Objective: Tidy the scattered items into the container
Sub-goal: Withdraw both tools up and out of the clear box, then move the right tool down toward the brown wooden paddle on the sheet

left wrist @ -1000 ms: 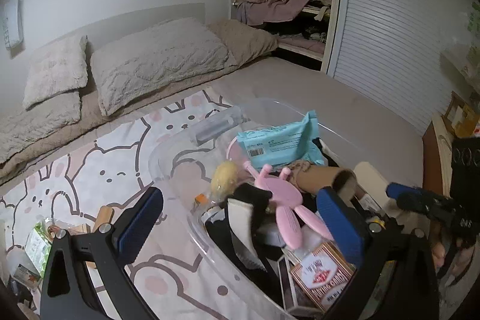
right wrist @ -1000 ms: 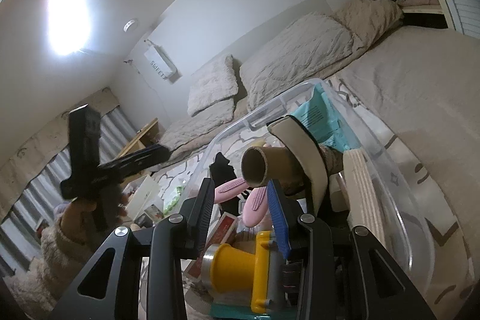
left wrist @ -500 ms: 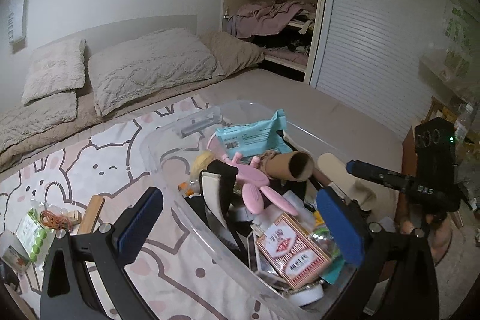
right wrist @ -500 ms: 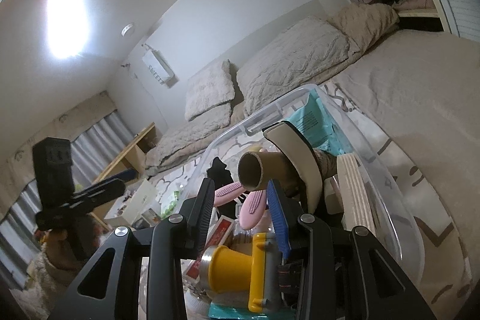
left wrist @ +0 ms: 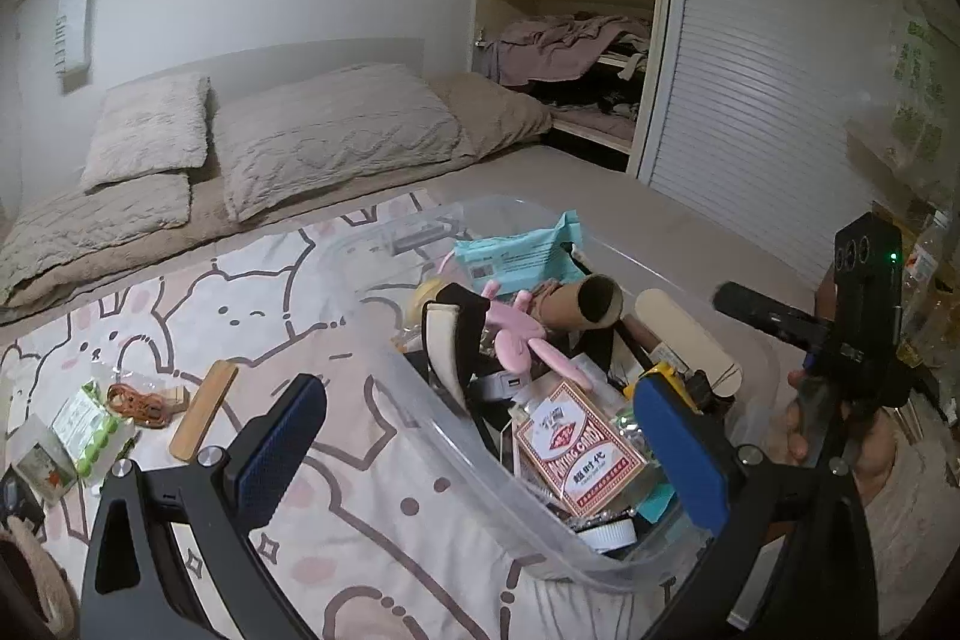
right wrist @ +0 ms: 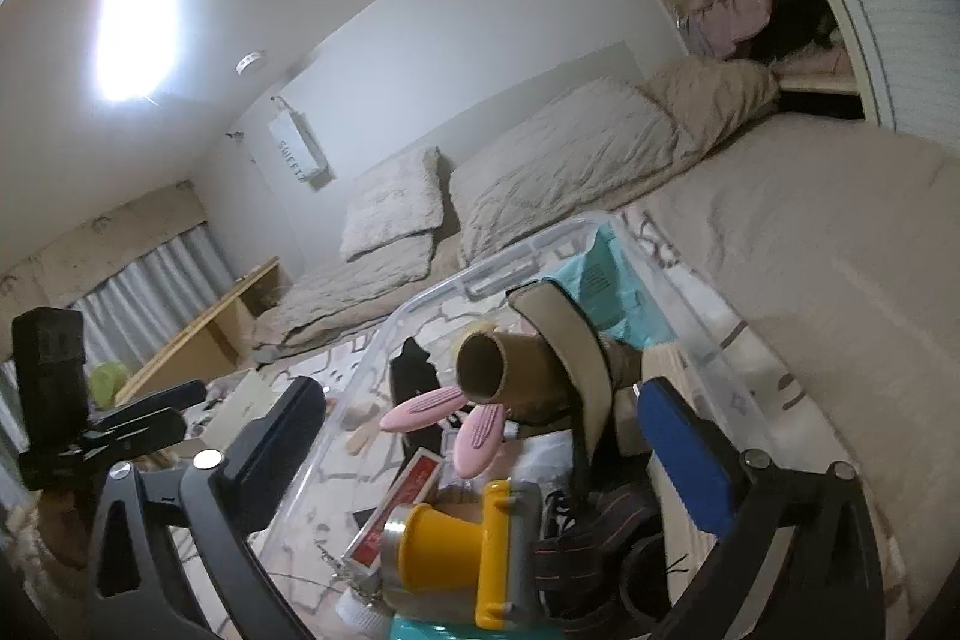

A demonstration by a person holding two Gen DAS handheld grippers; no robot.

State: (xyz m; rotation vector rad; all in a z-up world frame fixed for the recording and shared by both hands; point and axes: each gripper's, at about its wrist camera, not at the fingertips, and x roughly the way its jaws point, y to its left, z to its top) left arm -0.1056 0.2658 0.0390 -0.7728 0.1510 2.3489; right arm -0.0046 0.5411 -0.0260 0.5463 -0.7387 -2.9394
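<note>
Both hand-held grippers released | right (right wrist: pixel 480 436) just spread above yellow toy (right wrist: pixel 456 550) | left (left wrist: pixel 480 436) over bin (left wrist: pixel 420 400)

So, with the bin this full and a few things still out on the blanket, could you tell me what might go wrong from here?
1. The clear bin is heaped; the cardboard tube and wooden board ride near the rim and could tip out if more is added.
2. The right gripper has just opened over the yellow item, nothing between its pads; drawing back could snag the black strap.
3. The wooden block and green packet could be missed.
</note>
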